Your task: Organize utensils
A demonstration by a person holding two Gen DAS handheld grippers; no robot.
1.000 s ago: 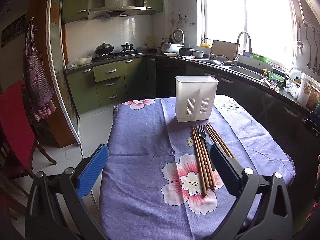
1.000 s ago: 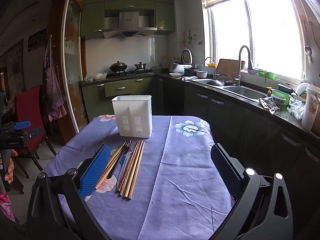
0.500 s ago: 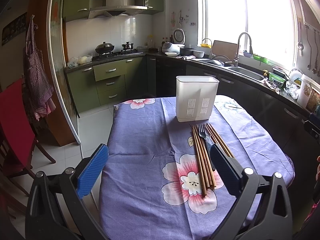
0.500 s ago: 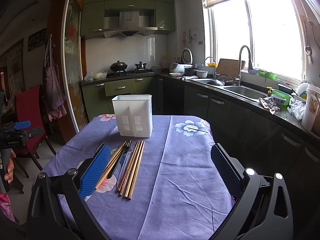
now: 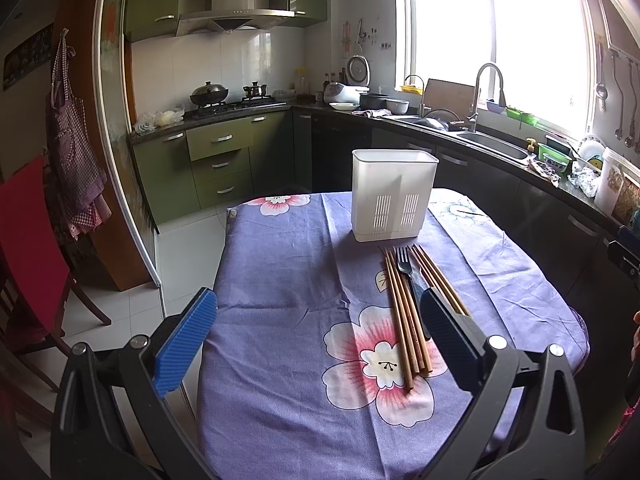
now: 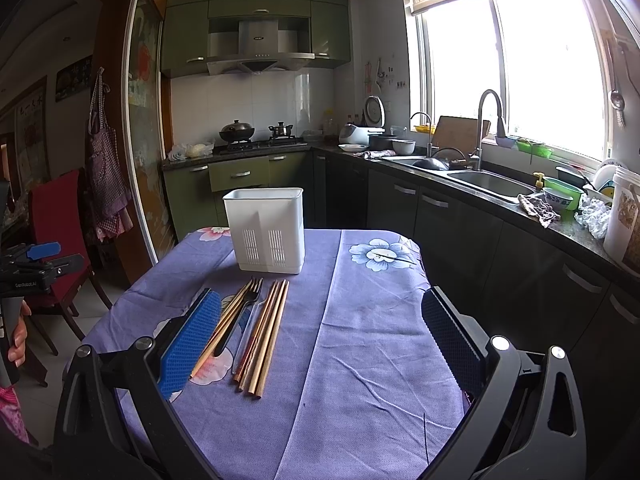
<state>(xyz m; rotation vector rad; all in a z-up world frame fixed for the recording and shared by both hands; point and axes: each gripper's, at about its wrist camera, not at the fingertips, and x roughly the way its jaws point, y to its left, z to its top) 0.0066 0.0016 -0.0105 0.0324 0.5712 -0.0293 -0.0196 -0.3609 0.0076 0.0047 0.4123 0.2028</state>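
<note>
Left gripper (image 5: 318, 338) and right gripper (image 6: 320, 338) both spread wide, holding nothing. Chopsticks (image 5: 404, 312) and a dark fork (image 5: 404, 264) lie on the purple tablecloth (image 5: 280, 280), just near of the white holder (image 5: 394, 194). Only the right view shows a hand (image 6: 18, 338) far left.

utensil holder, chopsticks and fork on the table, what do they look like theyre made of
Utensil holder: likely matte white plastic, going by its moulded vent slits.
Chopsticks: probably wood or bamboo, with a plain tan, dull surface.
Fork: dark and slightly glossy, either plastic or coated metal; the pictures cannot settle which.
</note>
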